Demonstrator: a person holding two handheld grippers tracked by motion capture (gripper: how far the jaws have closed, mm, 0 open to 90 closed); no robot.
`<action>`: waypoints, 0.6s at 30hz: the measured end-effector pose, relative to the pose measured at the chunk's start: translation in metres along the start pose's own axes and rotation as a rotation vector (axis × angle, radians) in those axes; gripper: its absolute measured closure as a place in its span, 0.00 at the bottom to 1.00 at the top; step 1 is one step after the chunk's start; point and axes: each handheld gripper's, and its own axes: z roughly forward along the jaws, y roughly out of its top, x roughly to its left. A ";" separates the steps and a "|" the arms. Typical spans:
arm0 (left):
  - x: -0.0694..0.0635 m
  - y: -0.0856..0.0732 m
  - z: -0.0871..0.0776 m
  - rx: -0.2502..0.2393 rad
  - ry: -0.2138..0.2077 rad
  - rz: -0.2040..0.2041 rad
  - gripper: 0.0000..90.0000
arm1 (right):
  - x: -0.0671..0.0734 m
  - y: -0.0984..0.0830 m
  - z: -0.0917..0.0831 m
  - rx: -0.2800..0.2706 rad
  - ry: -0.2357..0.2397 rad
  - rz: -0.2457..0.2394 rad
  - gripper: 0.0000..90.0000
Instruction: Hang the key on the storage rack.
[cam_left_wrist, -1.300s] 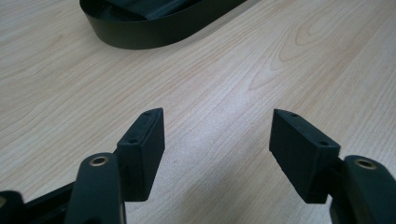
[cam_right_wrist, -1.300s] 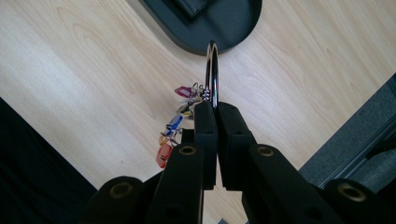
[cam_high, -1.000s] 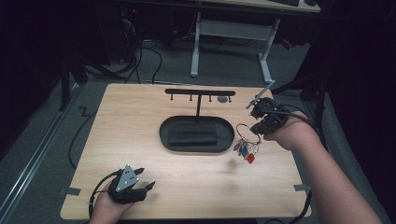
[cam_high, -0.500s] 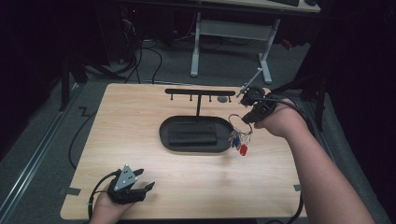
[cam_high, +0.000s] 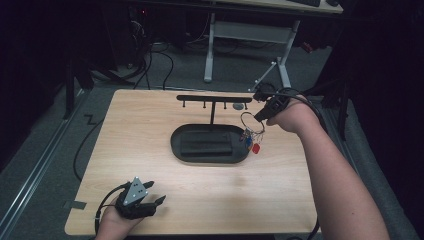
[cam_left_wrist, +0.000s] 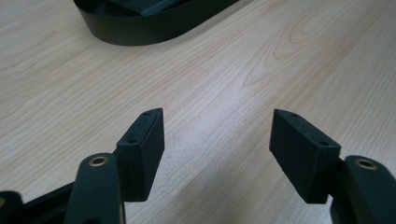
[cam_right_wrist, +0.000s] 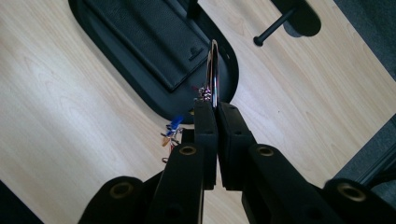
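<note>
The right hand-held gripper (cam_high: 260, 116) is up over the far right part of the light wooden table (cam_high: 150, 130), its black jaws pressed tight on a large silver metal key ring (cam_right_wrist: 213, 70). In the right gripper view the ring stands on edge, rising straight out from between the pads. From the high view, a bunch of small keys with blue and red tags (cam_high: 251, 144) dangles below the ring, hanging just above the right end of the black oval tray (cam_high: 180, 150) and the table beside it. Whether the lowest tag touches the wood I cannot tell.

The tray lies in the middle of the table with a flat black leather wallet (cam_right_wrist: 144, 37) inside it. Just behind the tray stands a black T-shaped key rack (cam_high: 212, 99), its crossbar carrying small pegs, and the gripped ring is near the right end of that bar, apart from it.

The left hand-held gripper (cam_high: 150, 202) rests at the near left corner of the table, jaws spread wide with only bare wood between them, well away from the tray.
</note>
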 end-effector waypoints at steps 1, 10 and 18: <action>0.000 0.000 0.000 0.002 -0.002 -0.002 0.40 | -0.002 0.002 0.001 -0.001 -0.002 0.003 0.98; -0.002 0.000 0.002 0.012 -0.009 0.011 0.40 | -0.023 0.012 0.022 -0.007 0.001 0.052 0.98; -0.003 -0.001 0.004 0.023 -0.009 0.021 0.40 | -0.037 0.019 0.043 0.018 -0.003 0.099 0.98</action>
